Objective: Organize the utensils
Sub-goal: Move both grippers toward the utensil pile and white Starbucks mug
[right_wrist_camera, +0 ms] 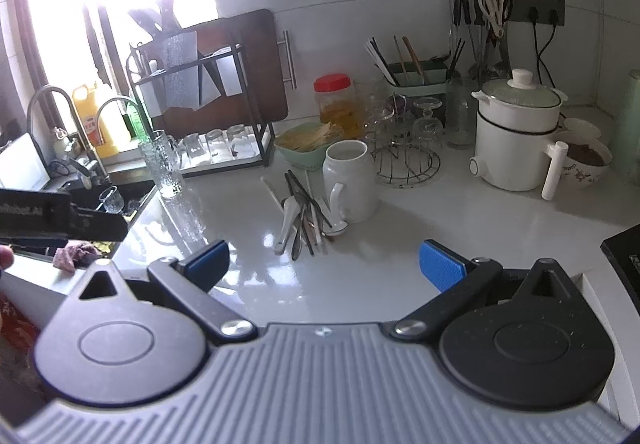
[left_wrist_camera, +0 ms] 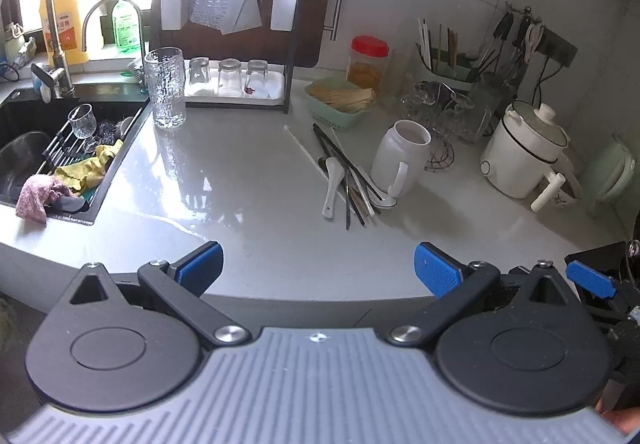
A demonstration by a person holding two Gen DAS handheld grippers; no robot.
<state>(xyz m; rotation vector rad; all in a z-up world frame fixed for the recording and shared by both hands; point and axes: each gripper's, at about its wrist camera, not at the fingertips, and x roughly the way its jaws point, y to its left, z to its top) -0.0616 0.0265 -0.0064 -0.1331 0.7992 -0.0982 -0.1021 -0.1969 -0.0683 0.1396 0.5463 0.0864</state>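
Observation:
A loose pile of utensils (left_wrist_camera: 349,180) lies on the grey counter: dark chopsticks, a white ceramic spoon (left_wrist_camera: 333,180), a long white stick and a metal spoon. It also shows in the right wrist view (right_wrist_camera: 304,220). A white jug (left_wrist_camera: 400,160) with a handle stands just right of the pile, also in the right wrist view (right_wrist_camera: 350,182). A green utensil holder (left_wrist_camera: 444,72) with chopsticks stands at the back, seen too in the right wrist view (right_wrist_camera: 416,78). My left gripper (left_wrist_camera: 318,268) is open and empty, near the counter's front edge. My right gripper (right_wrist_camera: 324,264) is open and empty, short of the pile.
A sink (left_wrist_camera: 60,152) with cloths and a glass is at the left. A tall glass (left_wrist_camera: 165,92) stands by a black rack (left_wrist_camera: 236,44) of cups. A green basket (left_wrist_camera: 340,104), red-lidded jar (left_wrist_camera: 368,62), wire glass stand (right_wrist_camera: 408,148) and white electric pot (right_wrist_camera: 516,140) line the back.

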